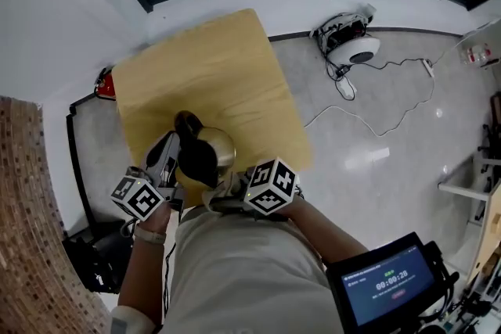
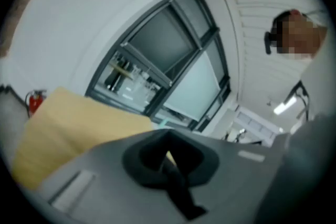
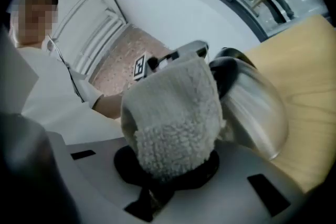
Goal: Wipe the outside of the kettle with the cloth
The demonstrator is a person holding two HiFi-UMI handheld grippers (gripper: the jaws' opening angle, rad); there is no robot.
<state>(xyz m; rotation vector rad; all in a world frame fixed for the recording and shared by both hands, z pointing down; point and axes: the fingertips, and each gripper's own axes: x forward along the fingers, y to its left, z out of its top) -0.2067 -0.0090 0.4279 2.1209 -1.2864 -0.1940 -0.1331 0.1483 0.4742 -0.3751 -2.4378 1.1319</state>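
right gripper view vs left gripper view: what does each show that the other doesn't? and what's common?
Right gripper view only: the fleecy cloth clamped in its jaws, up against the side of the steel kettle, with a brick wall behind.

Left gripper view only: a red fire extinguisher by the wall and a ceiling light. No kettle or cloth appears there, and nothing shows between its jaws.

Both: the wooden table and the dark-framed window beyond it.

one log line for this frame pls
right gripper: shut on cloth | cloth: against kettle side | left gripper: at kettle handle, grip unclear
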